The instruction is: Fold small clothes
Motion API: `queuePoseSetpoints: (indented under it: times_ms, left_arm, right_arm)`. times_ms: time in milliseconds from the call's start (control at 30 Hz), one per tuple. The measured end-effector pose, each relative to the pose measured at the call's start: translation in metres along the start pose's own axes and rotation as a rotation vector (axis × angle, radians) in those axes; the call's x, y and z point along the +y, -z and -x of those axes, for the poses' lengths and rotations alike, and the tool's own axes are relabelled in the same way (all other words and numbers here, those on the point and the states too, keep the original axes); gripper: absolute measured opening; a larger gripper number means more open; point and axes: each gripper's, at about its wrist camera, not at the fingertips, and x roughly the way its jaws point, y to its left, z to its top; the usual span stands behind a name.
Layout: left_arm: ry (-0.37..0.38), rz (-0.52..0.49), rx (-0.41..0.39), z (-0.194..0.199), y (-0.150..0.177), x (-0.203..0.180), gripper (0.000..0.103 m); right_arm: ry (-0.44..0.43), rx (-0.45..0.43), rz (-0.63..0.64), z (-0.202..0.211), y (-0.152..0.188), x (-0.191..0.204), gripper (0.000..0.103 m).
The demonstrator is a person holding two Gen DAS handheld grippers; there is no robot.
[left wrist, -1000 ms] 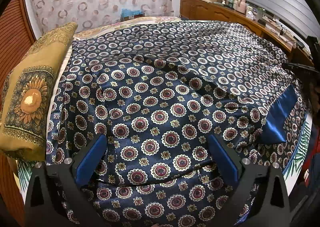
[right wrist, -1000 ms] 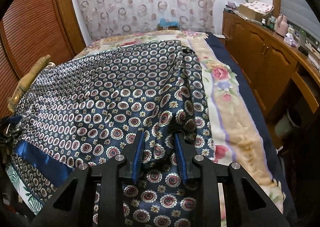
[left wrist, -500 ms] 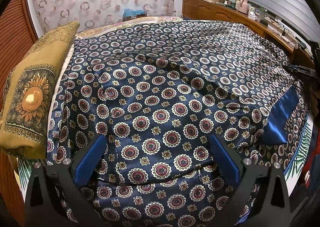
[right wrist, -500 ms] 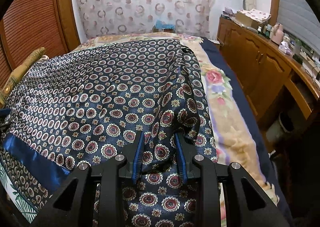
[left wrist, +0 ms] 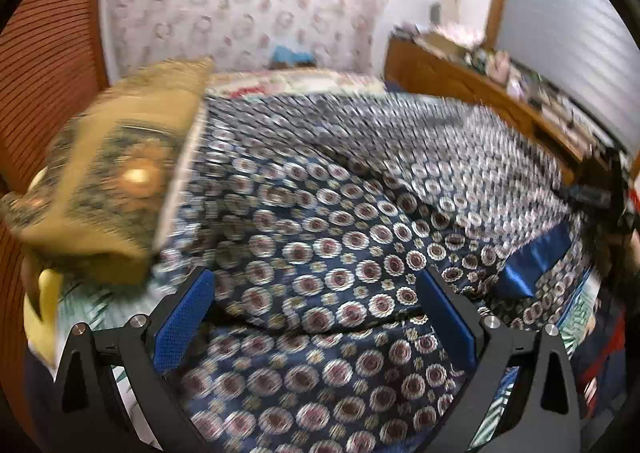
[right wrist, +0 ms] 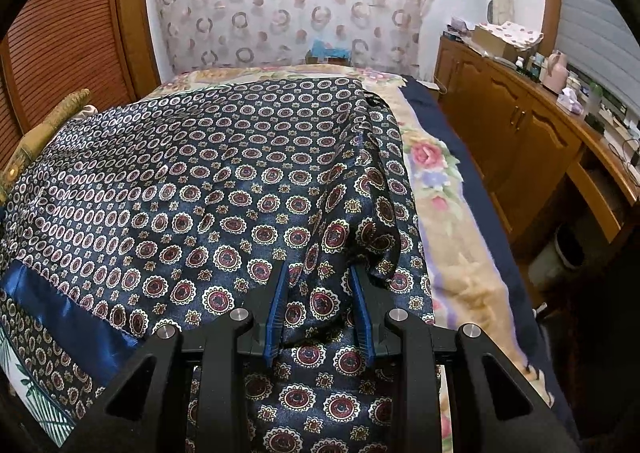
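Note:
A navy satin garment (left wrist: 352, 237) printed with round medallions lies spread over the bed; it also fills the right wrist view (right wrist: 208, 189). It has a plain blue band (left wrist: 532, 261) along one edge, seen in the right wrist view too (right wrist: 64, 313). My left gripper (left wrist: 316, 309) is open, its blue pads wide apart over a fold of the cloth. My right gripper (right wrist: 320, 305) is shut on a bunched edge of the garment and lifts it slightly. The left wrist view is blurred.
A gold sunflower cushion (left wrist: 124, 173) lies at the left of the bed. A floral blanket (right wrist: 444, 213) covers the bed's right side. A wooden cabinet (right wrist: 520, 125) with clutter runs along the right wall. A louvred wooden door (right wrist: 60, 53) stands at the left.
My left gripper has swung left and drawn back, so the cushion now looms close. My right gripper keeps its hold and has raised the cloth edge a little.

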Motion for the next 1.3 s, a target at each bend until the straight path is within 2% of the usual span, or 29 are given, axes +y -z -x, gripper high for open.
queuePoseSetpoints:
  times_ms: [100,133,167,300,433,600,700,767,800,867,900,967,1133,1300]
  left_arm:
    - [-0.005,0.025,-0.029,0.016,0.006,0.011,0.093]
    - [-0.006,0.031,-0.029,0.017,0.008,0.014,0.088]
    - [-0.006,0.035,-0.029,0.018,0.009,0.016,0.078]
    - [-0.026,0.076,-0.03,0.017,0.014,0.03,0.058]
    - [-0.038,0.059,-0.016,0.006,0.008,0.03,0.037]
    - [-0.11,0.025,0.017,-0.011,0.003,0.031,0.036]
    - [-0.108,0.018,0.042,-0.018,0.002,0.034,0.036]
    - [-0.094,0.002,0.04,-0.018,0.001,0.032,0.012]
    - [-0.086,-0.003,0.028,-0.016,0.001,0.03,0.009]
    - [-0.071,0.001,0.015,-0.013,-0.001,0.03,0.006]
    - [-0.068,0.003,0.008,-0.01,-0.002,0.029,0.005]
    - [-0.066,-0.001,-0.008,-0.004,-0.004,0.027,0.004]
    - [-0.035,0.016,-0.061,0.017,-0.011,0.024,0.003]
    - [-0.014,0.012,-0.107,0.037,-0.02,0.021,0.003]
  right_arm:
    - [-0.002,0.0,-0.001,0.0,0.0,0.0,0.031]
    - [-0.002,0.001,0.0,-0.001,0.0,0.0,0.031]
    - [-0.002,0.001,0.0,-0.001,-0.001,0.0,0.031]
    - [-0.005,0.0,-0.003,-0.001,0.0,-0.001,0.031]
    - [-0.005,0.0,-0.002,-0.002,0.0,-0.001,0.031]
    - [-0.006,0.0,-0.003,-0.002,0.0,-0.002,0.031]
    - [-0.006,0.0,-0.003,-0.002,0.0,-0.002,0.031]
    - [-0.005,0.0,-0.003,-0.002,0.0,-0.002,0.031]
    - [-0.005,-0.001,-0.004,-0.002,0.0,-0.002,0.031]
    - [-0.009,-0.004,-0.01,-0.002,0.001,-0.002,0.031]
    - [-0.011,-0.004,-0.012,-0.002,0.0,-0.002,0.027]
    - [-0.025,-0.005,-0.003,-0.002,0.0,-0.002,0.008]
    - [-0.054,-0.04,0.012,0.006,-0.003,0.002,0.003]
    - [-0.079,-0.12,0.008,0.041,-0.007,0.002,0.003]
